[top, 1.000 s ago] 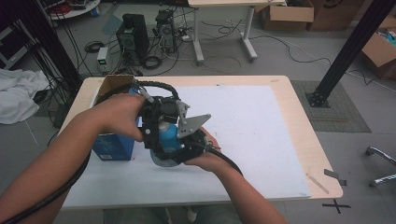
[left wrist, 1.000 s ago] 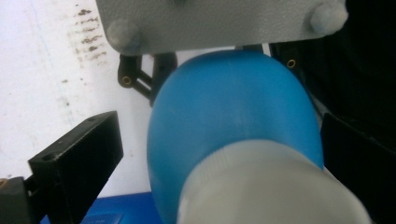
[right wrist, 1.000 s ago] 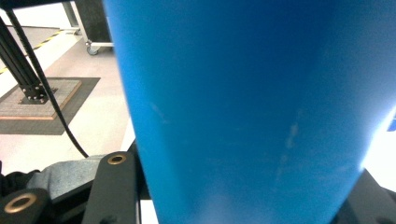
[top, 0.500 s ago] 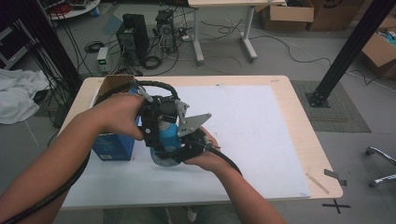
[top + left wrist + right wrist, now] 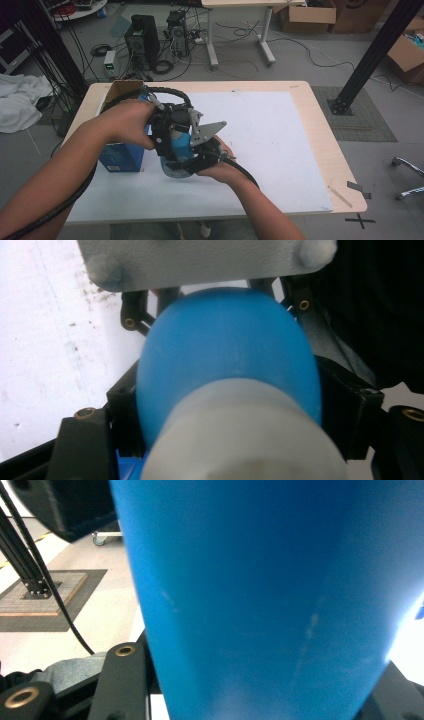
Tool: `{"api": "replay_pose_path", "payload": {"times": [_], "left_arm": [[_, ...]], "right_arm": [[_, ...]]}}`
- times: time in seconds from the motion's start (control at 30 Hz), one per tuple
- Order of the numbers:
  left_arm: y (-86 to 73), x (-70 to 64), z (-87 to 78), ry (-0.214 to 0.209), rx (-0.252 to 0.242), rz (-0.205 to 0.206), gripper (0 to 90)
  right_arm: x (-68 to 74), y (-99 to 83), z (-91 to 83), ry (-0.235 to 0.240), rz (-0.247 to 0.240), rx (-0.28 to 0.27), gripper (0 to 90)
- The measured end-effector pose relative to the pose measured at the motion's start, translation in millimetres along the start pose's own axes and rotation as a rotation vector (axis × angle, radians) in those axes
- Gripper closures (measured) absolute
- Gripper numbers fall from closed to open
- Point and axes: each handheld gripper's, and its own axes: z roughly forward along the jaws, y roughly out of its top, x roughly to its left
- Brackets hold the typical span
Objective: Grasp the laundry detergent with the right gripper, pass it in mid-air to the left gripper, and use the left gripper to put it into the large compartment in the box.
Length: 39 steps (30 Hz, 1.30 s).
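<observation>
Almost nothing had moved since the earlier frames: both hands stayed locked together over the near-left part of the table, so the grab was done and the handling was mid-way, as judged. Left gripper [image 5: 170,137] was clamped on the blue bulb [image 5: 225,355], its black jaws pressed against both sides of the rubber body, a whitish neck [image 5: 245,435] of the bulb pointing back at the camera. Right gripper [image 5: 200,160] sat just below and right of the left one, jaws hugging the same blue object [image 5: 270,605] from the other end; closed on it as far as could be told. Between the two claws the blue thing was held off the surface, not resting.

Just left of the left gripper stood a blue carton [image 5: 120,157], flaps open. Under the claws lay a white sheet [image 5: 280,145] on a light wood table [image 5: 325,125]. Beyond: computer towers [image 5: 142,37], cables, cardboard boxes [image 5: 305,17], a black frame post [image 5: 375,55].
</observation>
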Motion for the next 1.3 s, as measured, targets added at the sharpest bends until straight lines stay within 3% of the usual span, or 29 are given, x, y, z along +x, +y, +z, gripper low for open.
{"api": "replay_pose_path", "payload": {"times": [0.13,0.83,1.13,1.3], "left_arm": [[0.9,-0.3,0.3,0.01,0.011,-0.003,32.9],[-0.6,-0.5,1.3,0.029,0.038,-0.004,36.6],[1.2,-0.7,2.6,0.036,0.082,-0.034,38.3],[0.7,-1.6,0.1,0.054,0.072,-0.034,38.7]], "right_arm": [[0.3,0.5,0.7,-0.003,-0.016,-0.002,45.3],[-0.6,1.7,3.3,0.009,-0.006,-0.008,45.4],[-1.4,1.3,5.7,0.012,-0.002,-0.004,45.4],[-1.6,3.4,3.1,-0.002,-0.017,-0.001,43.6]]}}
